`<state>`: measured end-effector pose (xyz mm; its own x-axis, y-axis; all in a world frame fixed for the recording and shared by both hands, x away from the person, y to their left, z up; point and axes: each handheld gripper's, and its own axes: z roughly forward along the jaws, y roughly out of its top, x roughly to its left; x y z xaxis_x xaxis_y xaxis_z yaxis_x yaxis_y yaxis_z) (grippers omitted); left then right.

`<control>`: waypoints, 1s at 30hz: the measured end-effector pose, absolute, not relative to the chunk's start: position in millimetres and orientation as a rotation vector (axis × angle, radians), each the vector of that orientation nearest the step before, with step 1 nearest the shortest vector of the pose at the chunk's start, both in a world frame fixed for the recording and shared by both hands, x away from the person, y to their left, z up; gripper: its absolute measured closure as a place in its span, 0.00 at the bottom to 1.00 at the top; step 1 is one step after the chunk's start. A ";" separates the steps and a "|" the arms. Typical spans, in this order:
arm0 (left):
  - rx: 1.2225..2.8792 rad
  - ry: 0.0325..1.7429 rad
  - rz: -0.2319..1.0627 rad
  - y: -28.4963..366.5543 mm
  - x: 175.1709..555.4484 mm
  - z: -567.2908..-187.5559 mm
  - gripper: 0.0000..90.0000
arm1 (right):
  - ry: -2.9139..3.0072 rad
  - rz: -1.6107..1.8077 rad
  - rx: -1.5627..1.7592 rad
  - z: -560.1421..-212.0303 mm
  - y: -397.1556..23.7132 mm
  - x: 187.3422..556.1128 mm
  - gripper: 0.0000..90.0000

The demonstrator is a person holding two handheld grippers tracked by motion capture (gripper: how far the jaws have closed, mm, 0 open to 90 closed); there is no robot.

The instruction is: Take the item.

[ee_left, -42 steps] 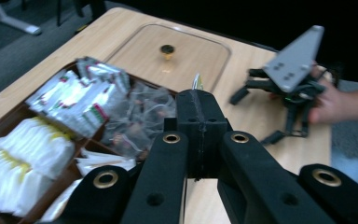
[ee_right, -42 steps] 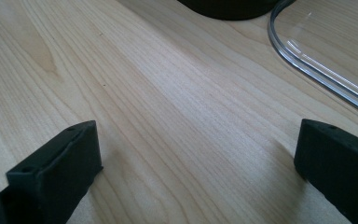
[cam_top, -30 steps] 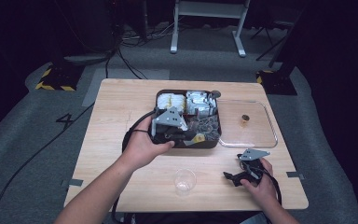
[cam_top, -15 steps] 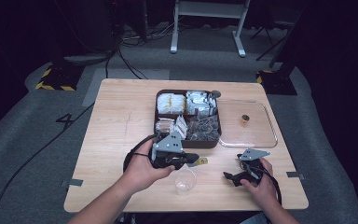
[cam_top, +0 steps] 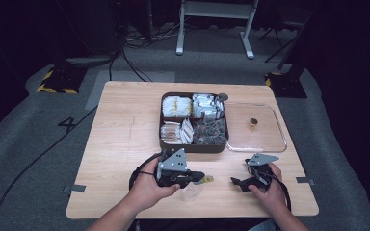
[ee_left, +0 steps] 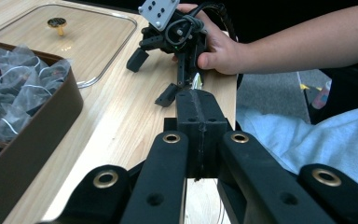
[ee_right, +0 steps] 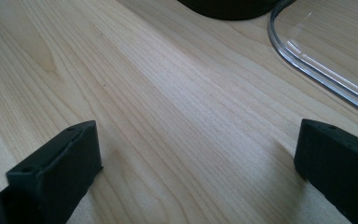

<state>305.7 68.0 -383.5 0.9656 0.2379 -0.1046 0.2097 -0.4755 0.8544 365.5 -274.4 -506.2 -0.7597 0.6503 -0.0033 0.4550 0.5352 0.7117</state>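
Between my left tongs [cam_top: 203, 178], clenched on it, a yellow-tagged tea bag [cam_top: 207, 179] now hangs over the clear cup [cam_top: 191, 191], carried down from the box [cam_top: 193, 146]; dropping it looks next. My right tongs [cam_top: 238, 183] rest released.

A compartment tray [cam_top: 193, 146] sits at the desk's [cam_top: 120, 125] centre, packets in its sections. The flat lid [cam_top: 265, 139] lies touching its right side. Lower in the frame, a small cup [cam_top: 191, 193] stands under the left hand-held gripper [cam_top: 200, 176]; the right hand-held gripper [cam_top: 237, 182] rests lower right.
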 end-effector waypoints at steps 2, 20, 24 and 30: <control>2.077 0.323 0.032 68.5 305.9 -385.4 1.00 | 2.508 1.047 0.924 -506.2 -274.4 365.5 0.01; 2.070 0.376 0.047 74.2 304.8 -410.1 1.00 | 2.508 1.046 0.925 -506.1 -274.4 365.5 0.01; 2.078 0.373 0.025 75.1 305.1 -413.4 1.00 | 2.508 1.046 0.925 -506.1 -274.4 365.5 0.01; 2.102 0.384 -0.011 74.8 301.4 -415.9 0.79 | 2.508 1.047 0.926 -506.1 -274.4 365.5 0.01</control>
<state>301.4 74.8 -415.9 0.9503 0.2673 -0.1597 0.2761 -0.4862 0.8291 365.5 -274.4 -506.1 -0.7594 0.6506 -0.0025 0.4558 0.5348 0.7114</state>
